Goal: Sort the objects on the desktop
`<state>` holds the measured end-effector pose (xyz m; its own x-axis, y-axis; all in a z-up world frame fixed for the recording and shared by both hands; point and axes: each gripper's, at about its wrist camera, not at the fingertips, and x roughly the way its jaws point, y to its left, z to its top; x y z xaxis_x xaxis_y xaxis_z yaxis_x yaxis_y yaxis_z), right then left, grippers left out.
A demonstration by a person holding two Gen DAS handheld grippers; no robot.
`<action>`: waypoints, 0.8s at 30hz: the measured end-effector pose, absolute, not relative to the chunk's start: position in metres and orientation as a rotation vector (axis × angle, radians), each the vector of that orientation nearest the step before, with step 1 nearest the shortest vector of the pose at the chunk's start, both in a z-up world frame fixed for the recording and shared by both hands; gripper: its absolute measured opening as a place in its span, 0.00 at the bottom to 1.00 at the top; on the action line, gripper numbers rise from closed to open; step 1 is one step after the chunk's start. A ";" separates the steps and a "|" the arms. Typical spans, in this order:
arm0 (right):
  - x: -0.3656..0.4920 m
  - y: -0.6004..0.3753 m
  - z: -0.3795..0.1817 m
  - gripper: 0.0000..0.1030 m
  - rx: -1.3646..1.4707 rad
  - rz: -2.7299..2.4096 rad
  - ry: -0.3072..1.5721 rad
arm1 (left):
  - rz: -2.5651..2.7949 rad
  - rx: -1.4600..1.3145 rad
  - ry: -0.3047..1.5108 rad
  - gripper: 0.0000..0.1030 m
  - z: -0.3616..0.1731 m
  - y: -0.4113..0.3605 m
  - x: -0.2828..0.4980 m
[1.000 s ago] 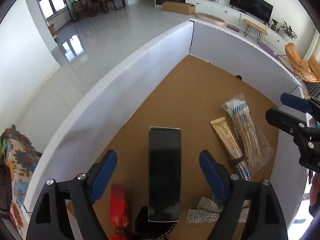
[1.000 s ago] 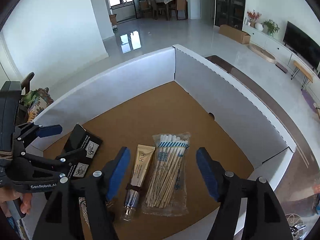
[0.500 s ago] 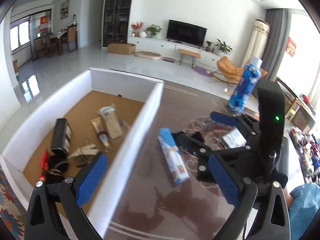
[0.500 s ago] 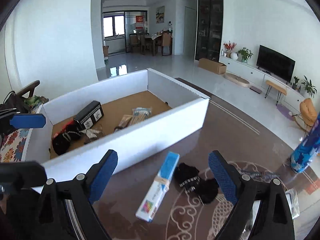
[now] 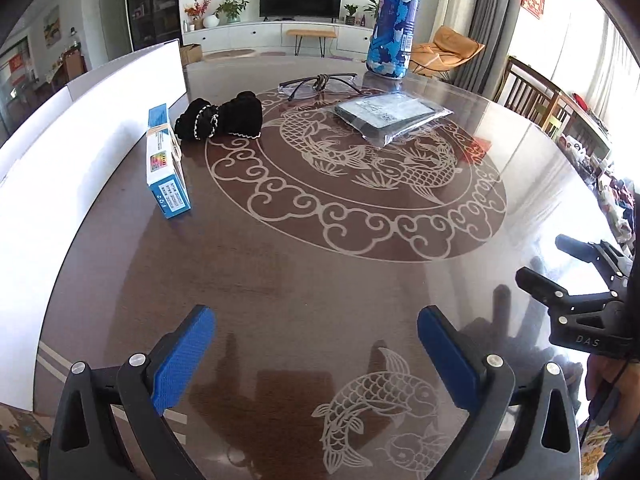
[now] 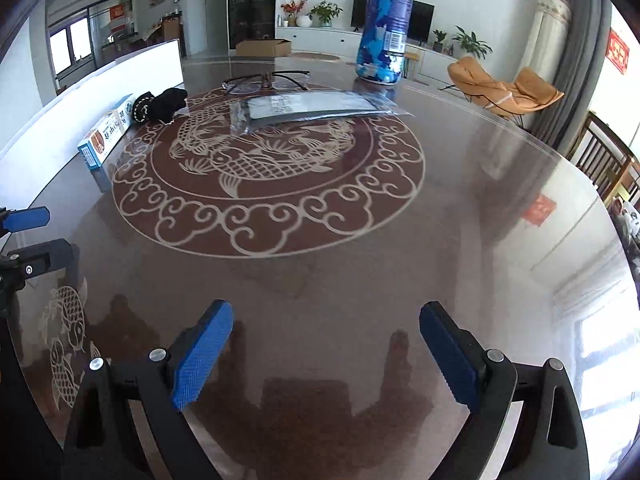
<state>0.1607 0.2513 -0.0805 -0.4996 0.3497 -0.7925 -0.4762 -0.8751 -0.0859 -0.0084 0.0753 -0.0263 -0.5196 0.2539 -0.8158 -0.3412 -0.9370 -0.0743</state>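
My left gripper (image 5: 314,320) and my right gripper (image 6: 326,312) both hang open over the near part of the brown patterned table (image 5: 320,264), with nothing between their blue pads. Far from both, a blue-and-white long box (image 5: 166,160) (image 6: 106,136) lies beside the white box wall (image 5: 60,160). A black trimmed fabric piece (image 5: 220,120) (image 6: 160,104) sits behind it. Eyeglasses (image 5: 320,80) (image 6: 266,80), a clear bag with a dark flat item (image 5: 388,114) (image 6: 304,106) and a blue patterned bottle (image 5: 394,20) (image 6: 384,20) lie farther back.
The white box (image 6: 80,92) runs along the table's left side. Each gripper shows at the edge of the other's view: the right gripper (image 5: 548,264), the left gripper (image 6: 40,238). A hand (image 5: 604,384) holds the right one. Wooden chairs (image 5: 532,92) stand past the table's right rim.
Both grippers swung out of the white box, over its wall, to the table's near side. Their jaws widened. The black box and the bag of sticks stayed in the box.
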 end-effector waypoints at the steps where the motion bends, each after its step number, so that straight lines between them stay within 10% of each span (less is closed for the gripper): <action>1: 0.166 0.254 -0.082 0.92 -1.205 2.346 0.200 | 2.472 -1.300 0.142 1.00 -0.028 0.077 -0.007; 24: 0.170 0.264 -0.088 1.00 -1.197 2.314 0.335 | 2.466 -1.380 0.234 1.00 -0.051 0.086 -0.009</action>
<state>0.1695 0.2642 -0.0875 -0.4821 0.3253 -0.8135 -0.5425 -0.8400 -0.0144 -0.0091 0.0860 -0.0508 -0.4908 0.1833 -0.8518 -0.3403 -0.9403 -0.0063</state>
